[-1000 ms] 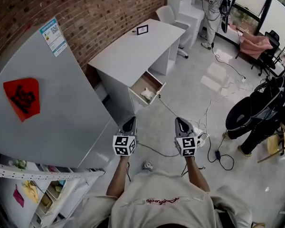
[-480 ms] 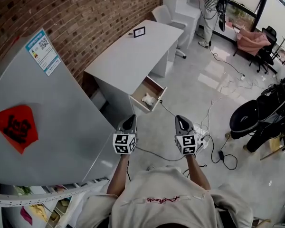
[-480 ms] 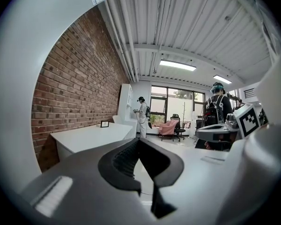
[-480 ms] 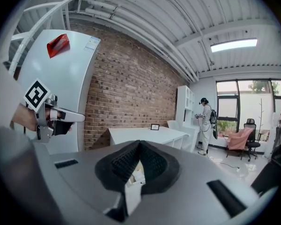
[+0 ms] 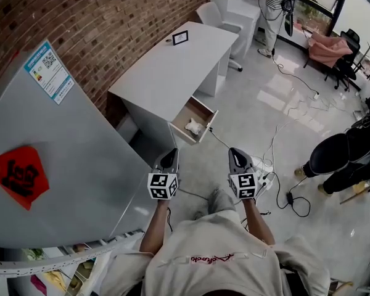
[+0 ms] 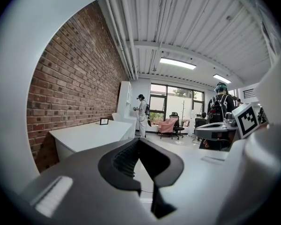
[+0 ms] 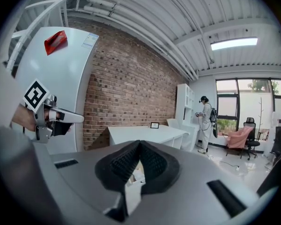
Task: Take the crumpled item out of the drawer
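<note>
A white crumpled item (image 5: 193,126) lies in the open drawer (image 5: 181,113) of a white desk (image 5: 166,66), ahead of me in the head view. My left gripper (image 5: 171,153) and right gripper (image 5: 235,154) are held side by side at chest height, well short of the drawer, both shut with nothing between the jaws. In the left gripper view the shut left gripper (image 6: 139,140) points past the desk (image 6: 86,134). In the right gripper view a bit of the crumpled item (image 7: 136,171) shows just behind the shut right gripper (image 7: 139,143).
A tall grey fridge (image 5: 61,165) stands close on my left, against a brick wall (image 5: 105,17). Cables (image 5: 277,184) trail over the floor at right, near a seated person (image 5: 345,159). A picture frame (image 5: 180,38) stands on the desk. Another person (image 5: 272,5) stands far back.
The view has drifted a little closer to the desk and drawer. Both grippers keep the same shut pose in front of me. My knee has come into view below the grippers.
</note>
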The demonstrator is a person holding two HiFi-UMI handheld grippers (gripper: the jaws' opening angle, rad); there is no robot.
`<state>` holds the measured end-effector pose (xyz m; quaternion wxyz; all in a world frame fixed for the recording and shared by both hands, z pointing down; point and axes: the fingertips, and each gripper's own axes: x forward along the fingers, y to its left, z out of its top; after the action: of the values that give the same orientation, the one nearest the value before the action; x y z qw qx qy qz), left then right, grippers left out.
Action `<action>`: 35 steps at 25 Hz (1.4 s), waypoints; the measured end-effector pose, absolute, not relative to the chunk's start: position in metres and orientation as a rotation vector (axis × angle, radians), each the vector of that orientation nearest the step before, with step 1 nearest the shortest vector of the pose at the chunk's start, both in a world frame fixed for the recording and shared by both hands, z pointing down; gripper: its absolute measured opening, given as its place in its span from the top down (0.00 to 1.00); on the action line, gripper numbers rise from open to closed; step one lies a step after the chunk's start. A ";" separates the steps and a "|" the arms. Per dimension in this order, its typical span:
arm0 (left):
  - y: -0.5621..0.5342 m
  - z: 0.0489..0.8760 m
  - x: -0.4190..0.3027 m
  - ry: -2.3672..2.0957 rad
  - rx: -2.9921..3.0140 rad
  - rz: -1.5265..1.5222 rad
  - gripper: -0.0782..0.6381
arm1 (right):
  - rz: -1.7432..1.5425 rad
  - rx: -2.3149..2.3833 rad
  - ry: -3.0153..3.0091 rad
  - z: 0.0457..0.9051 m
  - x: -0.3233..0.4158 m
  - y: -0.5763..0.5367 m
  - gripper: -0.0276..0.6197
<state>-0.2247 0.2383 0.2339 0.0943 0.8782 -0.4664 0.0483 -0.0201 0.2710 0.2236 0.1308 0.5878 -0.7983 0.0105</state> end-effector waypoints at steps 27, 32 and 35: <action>0.058 0.239 -0.145 -1.452 2.546 0.187 0.88 | 0.059 1.641 -2.381 0.233 0.058 0.076 0.94; 0.013 0.238 -0.116 -1.474 2.533 0.199 0.88 | 0.063 1.621 -2.401 0.233 0.087 0.030 0.94; -0.011 0.238 -0.097 -1.482 2.531 0.208 0.88 | 0.075 1.616 -2.406 0.237 0.106 0.007 0.94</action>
<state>-0.0971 -0.0114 0.2379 0.1005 0.8565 -0.5013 0.0705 0.1060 0.0069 0.2367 0.1207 0.5532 -0.8238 0.0256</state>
